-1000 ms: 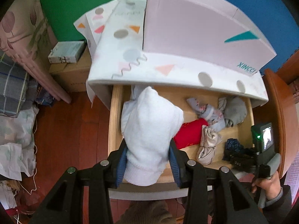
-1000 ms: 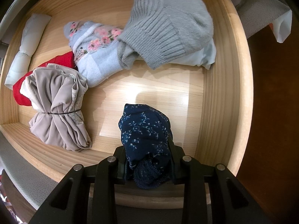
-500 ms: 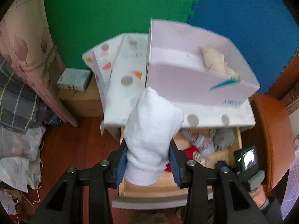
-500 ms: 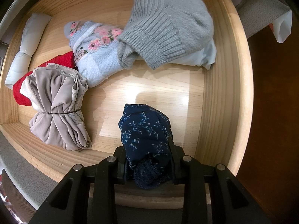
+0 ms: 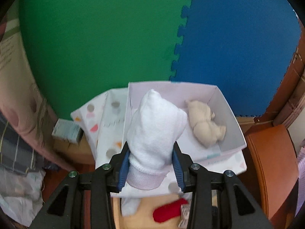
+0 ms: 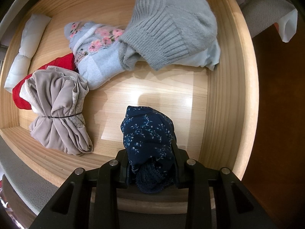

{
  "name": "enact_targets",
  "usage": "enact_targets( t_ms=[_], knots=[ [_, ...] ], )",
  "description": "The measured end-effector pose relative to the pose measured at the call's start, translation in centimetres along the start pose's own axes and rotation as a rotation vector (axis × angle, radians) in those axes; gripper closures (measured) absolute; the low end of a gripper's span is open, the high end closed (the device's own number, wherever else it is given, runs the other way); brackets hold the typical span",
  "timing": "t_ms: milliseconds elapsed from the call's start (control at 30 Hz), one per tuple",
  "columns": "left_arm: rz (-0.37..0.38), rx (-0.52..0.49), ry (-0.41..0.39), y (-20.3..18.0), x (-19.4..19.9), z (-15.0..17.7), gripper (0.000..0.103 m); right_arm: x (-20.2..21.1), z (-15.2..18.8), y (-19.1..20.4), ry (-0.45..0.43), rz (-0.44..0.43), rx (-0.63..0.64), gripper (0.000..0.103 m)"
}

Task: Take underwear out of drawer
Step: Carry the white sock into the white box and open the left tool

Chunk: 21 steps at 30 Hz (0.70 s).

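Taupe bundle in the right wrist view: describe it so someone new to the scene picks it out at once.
Look inside the wooden drawer, at its near-left corner beside the front wall. The taupe bundle lies there, partly on top of a red garment, left of the navy floral roll held in the right gripper. It is the only piece cinched round its middle by a thin dark band.

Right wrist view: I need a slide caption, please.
Right gripper clamps a navy floral bundle above the wooden drawer.
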<state>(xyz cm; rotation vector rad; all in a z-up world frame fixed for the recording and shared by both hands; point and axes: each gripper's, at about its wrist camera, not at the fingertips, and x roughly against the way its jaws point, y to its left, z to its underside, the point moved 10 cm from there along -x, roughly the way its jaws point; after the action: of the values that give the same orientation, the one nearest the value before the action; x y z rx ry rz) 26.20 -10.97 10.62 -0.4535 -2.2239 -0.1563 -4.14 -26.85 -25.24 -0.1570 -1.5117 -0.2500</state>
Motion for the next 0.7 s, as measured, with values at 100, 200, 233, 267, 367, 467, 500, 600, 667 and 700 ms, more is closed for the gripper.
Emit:
enact_targets(
  t_ms=[100,200,233,267,367,467,500,600,667,700],
  knots=[
    [0.017,-0.006,0.002,-0.7,-2.2,-2.0,0.062,-0.1,0.0,0.0,0.0,0.0,0.0,0.074],
    [0.013,-0.018,0.017,-1.3,-4.4,-2.8,0.062,0.0,0.0,0.0,0.0,0.001,0.003,0.074],
    [0.011,-0.028,0.032,-1.5,-5.5,-2.7,0.062,-0.1,0.0,0.0,0.0,0.001,0.003,0.073],
    [0.003,-0.03,0.047,-1.6,-6.4,-2.7,0.062,-0.1,0.0,-0.1,0.001,0.003,0.006,0.073],
    [-0.021,-0.03,0.094,-1.6,-9.1,-2.0,0.062,0.0,0.0,0.0,0.0,0.004,0.006,0.073],
    [-0.024,-0.014,0.15,-1.5,-10.9,-0.8,0.062,0.0,0.0,0.0,0.0,0.005,0.006,0.073],
    [-0.028,-0.014,0.166,-1.5,-11.4,-0.4,0.062,0.0,0.0,0.0,0.0,0.005,0.007,0.073],
    [-0.049,-0.02,0.188,-1.3,-12.3,0.3,0.061,0.0,0.0,0.1,0.0,0.005,0.005,0.073],
    [-0.06,-0.024,0.192,-1.2,-12.5,0.6,0.059,0.0,0.0,0.1,0.0,0.005,0.006,0.073],
    [-0.062,-0.023,0.195,-1.2,-12.6,0.7,0.058,0.0,0.0,0.1,0.0,0.005,0.006,0.073]
  ],
)
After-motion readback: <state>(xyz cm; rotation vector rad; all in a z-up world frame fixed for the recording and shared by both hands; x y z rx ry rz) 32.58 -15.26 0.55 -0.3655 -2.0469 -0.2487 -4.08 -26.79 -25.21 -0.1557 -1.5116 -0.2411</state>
